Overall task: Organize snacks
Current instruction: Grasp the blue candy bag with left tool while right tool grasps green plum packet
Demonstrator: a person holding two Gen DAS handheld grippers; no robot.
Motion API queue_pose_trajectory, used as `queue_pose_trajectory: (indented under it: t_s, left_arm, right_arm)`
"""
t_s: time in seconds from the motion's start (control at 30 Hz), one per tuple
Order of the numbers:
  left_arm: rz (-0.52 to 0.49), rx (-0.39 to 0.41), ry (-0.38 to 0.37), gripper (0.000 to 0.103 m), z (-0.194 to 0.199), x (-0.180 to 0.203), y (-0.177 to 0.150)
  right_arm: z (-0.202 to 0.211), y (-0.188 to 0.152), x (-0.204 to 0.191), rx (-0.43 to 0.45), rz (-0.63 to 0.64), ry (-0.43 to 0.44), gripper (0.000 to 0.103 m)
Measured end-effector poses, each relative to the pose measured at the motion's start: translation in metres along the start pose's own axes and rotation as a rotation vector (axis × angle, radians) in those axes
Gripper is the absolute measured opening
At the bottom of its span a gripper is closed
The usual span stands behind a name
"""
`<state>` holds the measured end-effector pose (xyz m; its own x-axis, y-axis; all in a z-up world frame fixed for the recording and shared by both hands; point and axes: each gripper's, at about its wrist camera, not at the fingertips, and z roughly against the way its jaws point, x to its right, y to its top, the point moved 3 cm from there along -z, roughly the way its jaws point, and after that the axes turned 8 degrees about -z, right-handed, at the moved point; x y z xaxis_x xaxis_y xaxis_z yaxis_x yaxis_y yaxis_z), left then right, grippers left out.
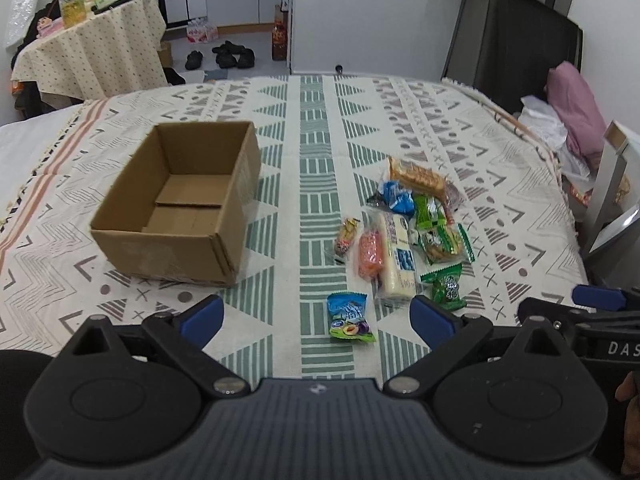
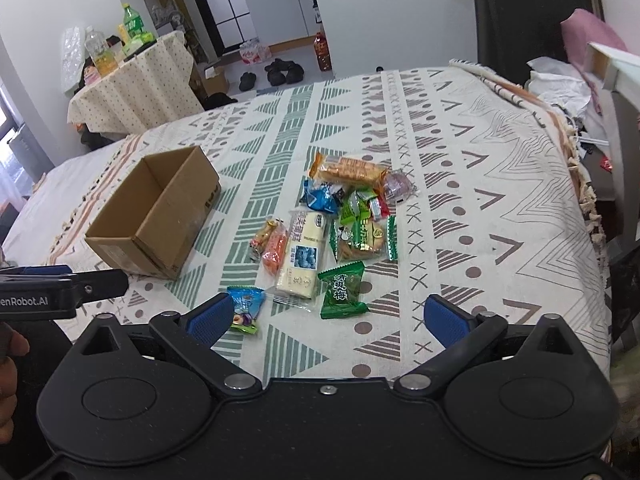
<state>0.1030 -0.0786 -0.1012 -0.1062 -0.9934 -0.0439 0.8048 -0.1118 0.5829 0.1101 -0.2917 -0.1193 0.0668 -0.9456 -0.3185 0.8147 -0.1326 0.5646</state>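
A patterned cloth (image 1: 320, 128) in cream, green and grey, printed with triangles, stripes, crosses and dots, covers the worktop. On its left part stands an open cardboard box (image 1: 180, 204), nothing visible inside, its flaps folded flat on the bottom. To the right of the box, apart from it, lies a loose cluster of snack packets (image 2: 340, 220): a long cream cracker pack (image 2: 302, 258) in the middle, an orange-wrapped snack (image 2: 274, 250) touching its left side, a green plum candy packet (image 2: 342, 290) near its lower right, an orange biscuit pack (image 2: 348, 170) at the far end, and a blue packet (image 2: 320, 198) beside that. A small blue-and-green candy packet (image 1: 350, 318) lies alone nearest the cameras.

The left tongs (image 1: 316, 318) are spread wide above the near cloth, with that lone packet seen between the blue pads but not touched. The right tongs (image 2: 328, 318) also stand wide apart, pinching nothing.

Beyond the worktop the room shows a side table under a dotted cloth (image 1: 92, 60) carrying bottles (image 1: 72, 0), dark shoes (image 1: 228, 56) on the grey floor, white cabinets, and a pink cushion (image 1: 576, 108) at the right.
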Motion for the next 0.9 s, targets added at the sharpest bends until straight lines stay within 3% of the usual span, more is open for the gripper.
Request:
queue_pose_trajectory:
  t_s: [0.2,0.47,0.57,0.9]
  left_arm:
    - [-0.029,-0.066,-0.017,0.084,-0.033,0.014,0.000]
    - [-0.026,-0.180,-0.027,0.058,-0.080,0.022,-0.002]
    - [-0.025,-0.215,-0.025,0.055,-0.095,0.024,-0.002]
    - [-0.050,-0.300,-0.025,0.047,-0.141,0.034,0.000]
  right_arm:
    - [-0.027,0.002,0.005,-0.058,-0.007,0.018,0.074]
    - [-0.066,0.005,0.014,-0.143,-0.065,0.028,0.054]
    - [-0.080,0.003,0.015,-0.167,-0.067,0.011,0.047]
    - [-0.115,0.008,0.023,-0.221,-0.127,0.036,0.039]
